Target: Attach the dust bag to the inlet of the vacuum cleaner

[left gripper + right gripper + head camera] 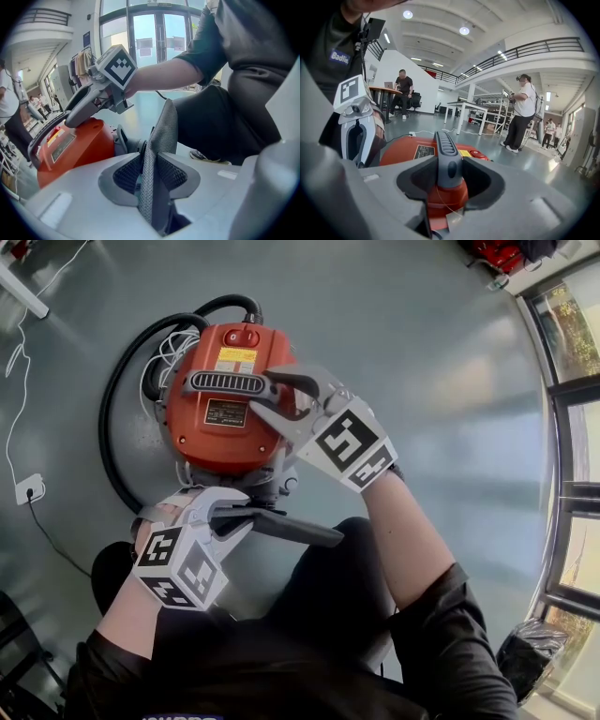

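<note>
Left gripper (152, 177) nipped shut on dust bag (164, 133), just beside inlet (125, 143). Fabric likely soft, limp; I'd regrip near mouth. Right gripper (449, 174) clamped on rigid handle (446, 147) of vacuum cleaner (225, 432).

I'm working in a big open lab hall: polished grey floor (422, 381), a railed mezzanine (543, 48) overhead, recessed ceiling lights (464, 30), work tables (465, 106), glass entrance doors (154, 47), and other people (524, 112) standing about.
</note>
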